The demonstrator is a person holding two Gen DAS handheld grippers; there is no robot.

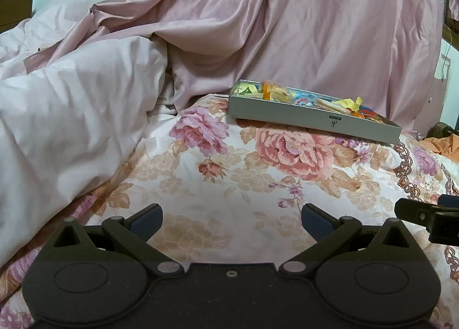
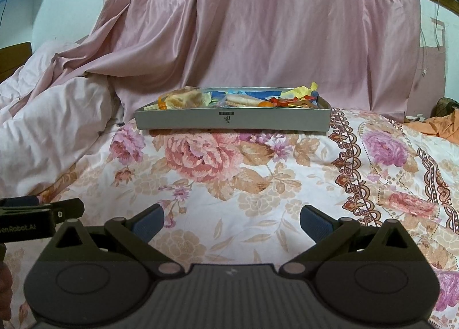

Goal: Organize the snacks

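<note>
Both claws, the left gripper [image 1: 231, 218] and right gripper [image 2: 231, 220], hung spread wide and empty over the floral bedspread [image 2: 258, 185], while the snack-filled grey box [image 2: 232, 121] sat at its far edge against pink drapery [image 2: 258, 27].

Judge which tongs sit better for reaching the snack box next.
Right, probably. The right tongs face the box squarely, open and empty; from the left tongs, also open, it lies off to the right.
</note>
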